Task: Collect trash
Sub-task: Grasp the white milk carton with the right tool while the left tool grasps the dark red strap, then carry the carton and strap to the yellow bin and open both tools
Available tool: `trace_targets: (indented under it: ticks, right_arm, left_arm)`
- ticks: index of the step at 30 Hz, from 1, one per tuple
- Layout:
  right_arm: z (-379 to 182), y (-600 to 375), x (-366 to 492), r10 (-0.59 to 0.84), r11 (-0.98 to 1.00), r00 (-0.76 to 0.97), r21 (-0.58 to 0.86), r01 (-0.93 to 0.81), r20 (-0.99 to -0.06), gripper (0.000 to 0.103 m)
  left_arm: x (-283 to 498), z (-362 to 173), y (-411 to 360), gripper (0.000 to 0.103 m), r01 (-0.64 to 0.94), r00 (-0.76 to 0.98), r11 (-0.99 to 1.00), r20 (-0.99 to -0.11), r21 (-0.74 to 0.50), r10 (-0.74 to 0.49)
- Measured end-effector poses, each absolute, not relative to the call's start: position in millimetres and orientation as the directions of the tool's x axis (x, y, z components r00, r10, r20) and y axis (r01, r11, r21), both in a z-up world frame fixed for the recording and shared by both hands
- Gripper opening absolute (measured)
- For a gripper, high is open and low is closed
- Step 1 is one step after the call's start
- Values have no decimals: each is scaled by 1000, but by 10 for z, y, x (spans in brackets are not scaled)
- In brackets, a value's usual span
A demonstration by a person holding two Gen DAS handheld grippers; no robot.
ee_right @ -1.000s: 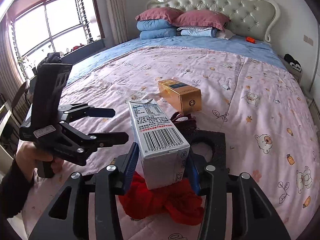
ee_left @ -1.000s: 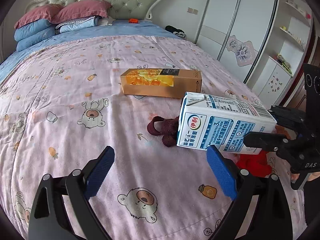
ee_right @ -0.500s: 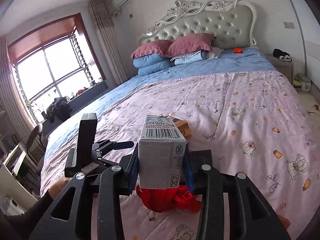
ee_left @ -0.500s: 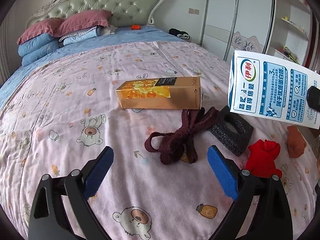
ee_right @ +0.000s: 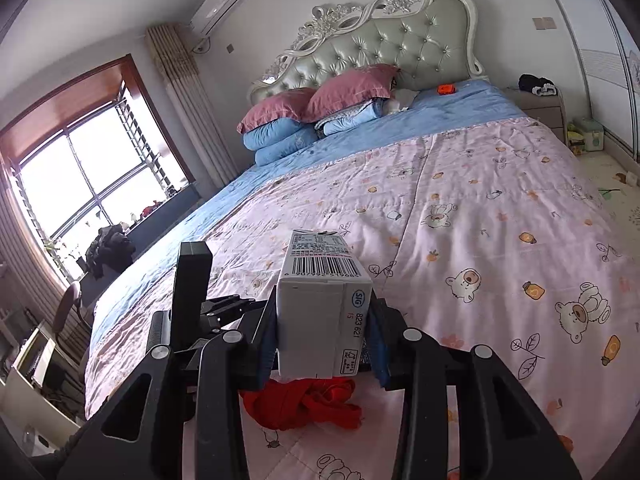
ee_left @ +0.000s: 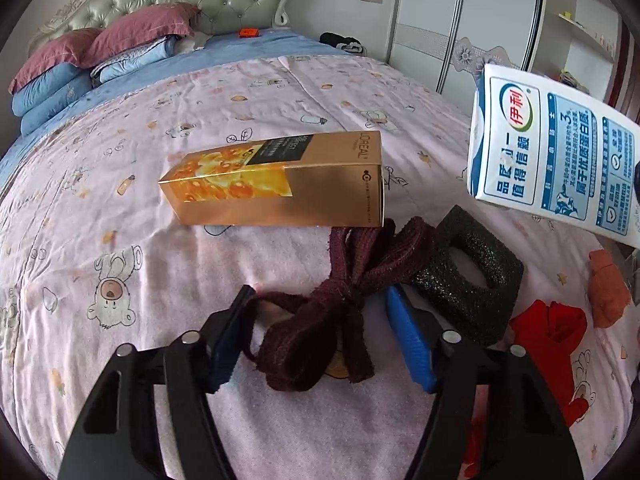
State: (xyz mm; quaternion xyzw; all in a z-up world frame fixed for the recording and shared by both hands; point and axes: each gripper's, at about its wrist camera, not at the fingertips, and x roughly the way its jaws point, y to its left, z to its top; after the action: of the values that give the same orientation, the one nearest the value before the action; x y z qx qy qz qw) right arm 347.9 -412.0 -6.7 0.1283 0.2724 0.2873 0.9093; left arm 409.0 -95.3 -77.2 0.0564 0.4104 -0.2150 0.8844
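Observation:
My right gripper [ee_right: 324, 340] is shut on a white and blue milk carton [ee_right: 320, 304] and holds it above the bed; the carton also shows at the right of the left wrist view [ee_left: 556, 160]. My left gripper [ee_left: 320, 336] is open, low over the quilt, its blue pads on either side of a dark maroon knotted cloth strip [ee_left: 332, 316]. A gold L'Oreal box [ee_left: 280, 184] lies just beyond the strip. A black foam ring [ee_left: 472, 276] lies to the strip's right.
A red cloth [ee_left: 552, 332] and an orange piece [ee_left: 608, 288] lie at the right on the pink bear quilt [ee_left: 120, 280]. The red cloth [ee_right: 304, 404] shows under the carton. Pillows [ee_right: 320, 112] and the headboard are far back. The left gripper's body [ee_right: 192, 300] stands left of the carton.
My left gripper has dropped forward and narrowed around the maroon strip. My right gripper has lifted the carton higher and away from the bed.

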Motion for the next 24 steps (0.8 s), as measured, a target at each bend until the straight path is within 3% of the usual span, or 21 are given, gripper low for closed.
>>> trace_targets:
  ticks: [2, 5, 14, 24]
  right_arm:
    - [-75, -4130, 3474, 590, 803, 688, 394, -447, -422, 38]
    - [-81, -4111, 3462, 589, 804, 687, 390, -448, -425, 38]
    - [10, -3985, 3285, 594, 803, 689, 360, -474, -417, 38]
    - [-111, -4202, 2682, 586, 799, 707, 426, -424, -395, 38]
  left_arm:
    - [4086, -772, -886, 41, 416, 570, 902, -741, -113, -356]
    - [4047, -758, -813, 29, 403, 577, 902, -722, -156, -383]
    - [3629, -596, -697, 28, 380, 643, 908, -656, -174, -395]
    - [2901, -455, -744, 28, 369, 677, 900, -598, -230, -430]
